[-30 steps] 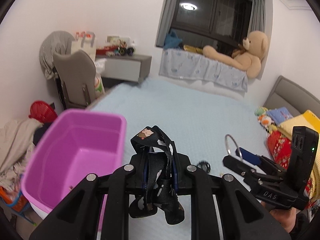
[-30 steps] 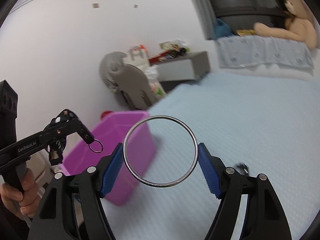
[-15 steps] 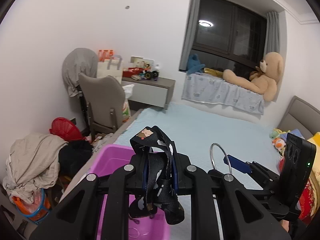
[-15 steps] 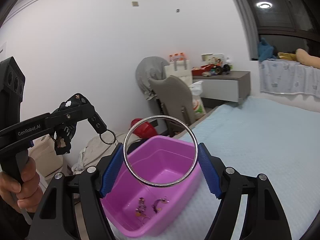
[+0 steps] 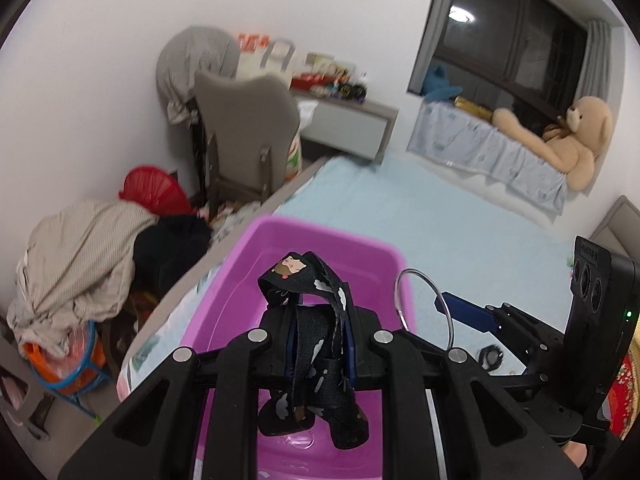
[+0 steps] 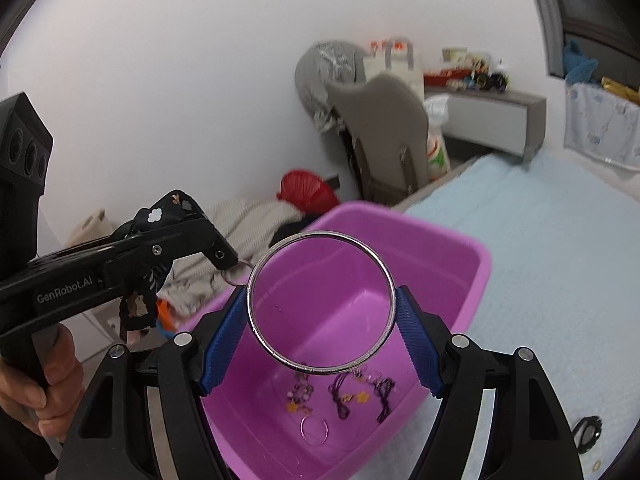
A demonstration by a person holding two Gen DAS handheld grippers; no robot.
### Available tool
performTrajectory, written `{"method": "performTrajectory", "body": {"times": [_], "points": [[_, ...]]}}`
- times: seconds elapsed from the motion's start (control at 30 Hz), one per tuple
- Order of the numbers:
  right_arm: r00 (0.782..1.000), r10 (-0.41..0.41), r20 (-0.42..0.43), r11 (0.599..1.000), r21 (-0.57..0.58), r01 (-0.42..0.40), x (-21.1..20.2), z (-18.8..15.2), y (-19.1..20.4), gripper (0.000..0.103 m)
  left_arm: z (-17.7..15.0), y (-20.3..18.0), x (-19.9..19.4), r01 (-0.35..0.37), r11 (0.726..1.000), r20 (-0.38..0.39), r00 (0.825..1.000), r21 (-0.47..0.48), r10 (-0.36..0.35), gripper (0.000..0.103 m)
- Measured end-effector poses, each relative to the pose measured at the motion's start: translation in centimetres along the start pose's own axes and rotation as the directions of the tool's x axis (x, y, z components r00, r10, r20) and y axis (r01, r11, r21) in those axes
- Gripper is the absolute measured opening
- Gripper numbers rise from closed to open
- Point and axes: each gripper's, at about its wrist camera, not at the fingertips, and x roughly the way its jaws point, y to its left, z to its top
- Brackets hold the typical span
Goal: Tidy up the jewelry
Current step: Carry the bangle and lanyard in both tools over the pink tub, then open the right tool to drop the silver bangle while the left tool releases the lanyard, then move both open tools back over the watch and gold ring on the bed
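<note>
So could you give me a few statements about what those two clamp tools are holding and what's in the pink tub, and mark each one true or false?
1. The right gripper holds a silver bangle between its blue pads. True.
2. The left gripper is empty. False: it is shut on a black patterned strap.
3. The purple tub holds nothing. False: small jewelry pieces lie on its bottom.
4. The tub sits on the light blue bed. True.
5. The bangle already lies in the tub. False: it is held above it.
</note>
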Motion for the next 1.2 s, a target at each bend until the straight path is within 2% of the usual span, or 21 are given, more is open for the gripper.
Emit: {"method": "performTrajectory", "body": {"times": [0.17,0.4,0.43,0.5,0.57,0.6,0.67,0.8,1.2], "points": [[0.995,-0.012,-0.099,1.000,-0.010,0.011,3.8,-1.5,0.1,0.071,-2.3,1.7,4.0,-0.022,0.999,-0.105,0.994,-0.029,0.019,0.018],[0.976,-0.040,-0.214,0.999,-0.006,0.040,6.6,-2.9,-0.6,0.071,-5.5,3.2,8.5,-0.104,0.994,-0.245,0.965,-0.037,0.092,0.019],[0.974,-0.045,-0.223,0.999,-0.006,0.045,6.7,-3.1,-0.7,0.071,-5.9,3.4,9.0,-0.125,0.992,-0.265,0.958,-0.030,0.112,0.020],[0.969,-0.065,-0.237,0.998,-0.013,0.064,7.1,-3.2,-0.7,0.071,-6.3,3.6,9.4,-0.169,0.985,-0.288,0.945,-0.020,0.156,0.036],[0.968,-0.088,-0.236,0.996,-0.021,0.086,7.1,-3.5,-0.8,0.071,-6.5,3.8,9.2,-0.200,0.980,-0.276,0.943,-0.019,0.187,0.073],[0.968,-0.093,-0.235,0.996,-0.021,0.091,7.1,-3.6,-0.9,0.071,-6.4,3.8,9.0,-0.223,0.975,-0.264,0.941,-0.017,0.211,0.078],[0.968,-0.107,-0.227,0.994,-0.022,0.105,6.7,-3.7,-1.1,0.071,-6.4,3.9,8.4,-0.242,0.970,-0.240,0.942,-0.010,0.233,0.080],[0.970,-0.112,-0.218,0.994,-0.019,0.110,6.3,-3.7,-1.2,0.071,-6.5,3.7,7.9,-0.270,0.963,-0.239,0.935,-0.005,0.261,0.083],[0.976,-0.094,-0.194,0.995,0.002,0.097,4.2,-4.5,-1.1,0.071,-7.2,2.0,6.3,-0.289,0.957,-0.207,0.936,0.016,0.286,0.085]]}}
